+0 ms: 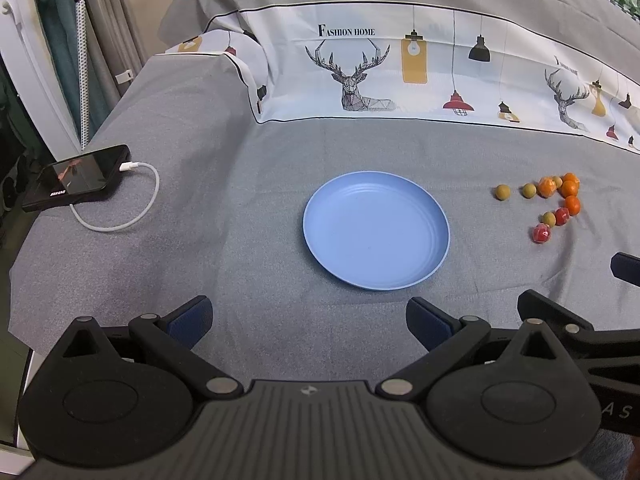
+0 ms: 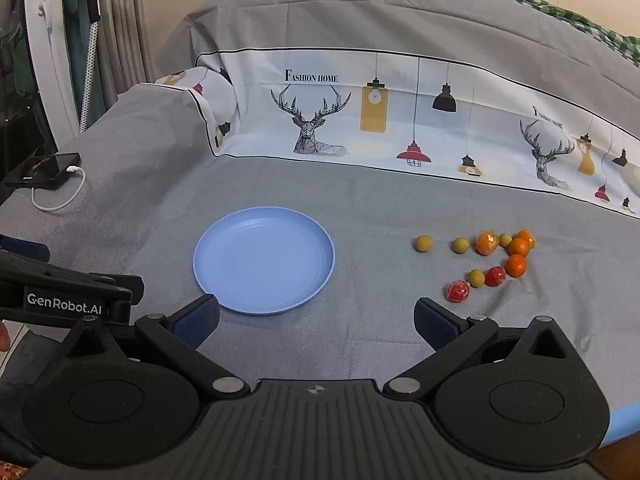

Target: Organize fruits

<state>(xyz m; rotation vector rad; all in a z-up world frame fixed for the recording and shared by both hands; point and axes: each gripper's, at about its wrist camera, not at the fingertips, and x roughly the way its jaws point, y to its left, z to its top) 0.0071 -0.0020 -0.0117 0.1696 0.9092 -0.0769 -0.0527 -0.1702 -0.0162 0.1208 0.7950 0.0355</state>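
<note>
Both tools, left (image 1: 308, 322) and right (image 2: 316, 320), hang spread wide and hold nothing, near the plate (image 2: 240, 292). The fruits (image 2: 486, 243) lie clustered on the bed (image 2: 360, 208), right of the plate.

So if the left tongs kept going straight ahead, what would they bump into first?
Probably the blue plate: it sits right ahead of the open left tongs, with only bare grey cloth between. Depth is hard to judge.

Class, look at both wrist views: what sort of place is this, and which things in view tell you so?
Probably a bedroom at home: the work surface looks like a bed under a grey sheet, with a deer-print "Fashion Home" bedcover folded behind, curtains at the left, and a charging phone lying near the edge.
</note>
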